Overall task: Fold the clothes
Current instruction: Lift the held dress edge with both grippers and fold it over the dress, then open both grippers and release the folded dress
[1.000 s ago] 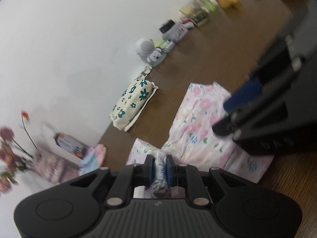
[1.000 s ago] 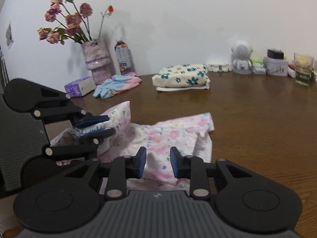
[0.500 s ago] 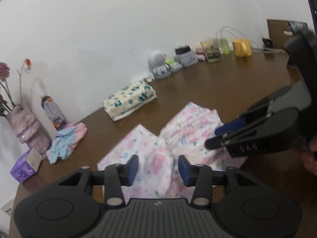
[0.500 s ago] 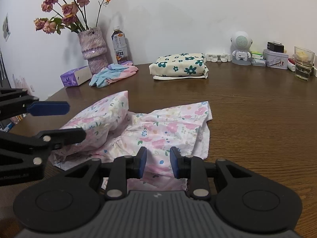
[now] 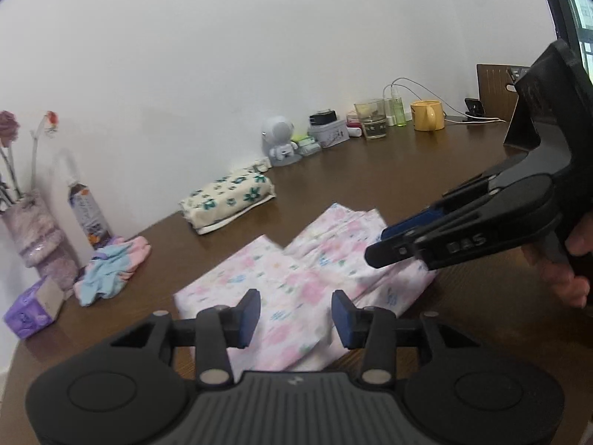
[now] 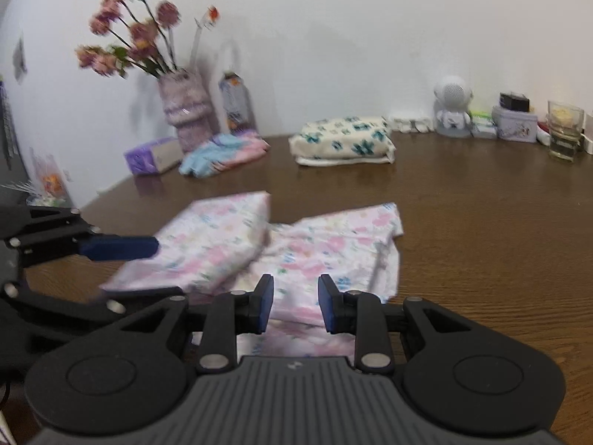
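Both grippers, left just opened with nothing between its jaws and right narrowly parted and empty, hover over the pink floral garment on the table, whose loosely folded flap might spring open.

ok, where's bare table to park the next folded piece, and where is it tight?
Free: the wide bare stretch of table right of the pink floral garment, in front of the glass and tin. Also a strip between the garment and the folded cream cloth. Crowded: the back edge along the wall, and the left corner by the vase, tissue pack and pastel gloves.
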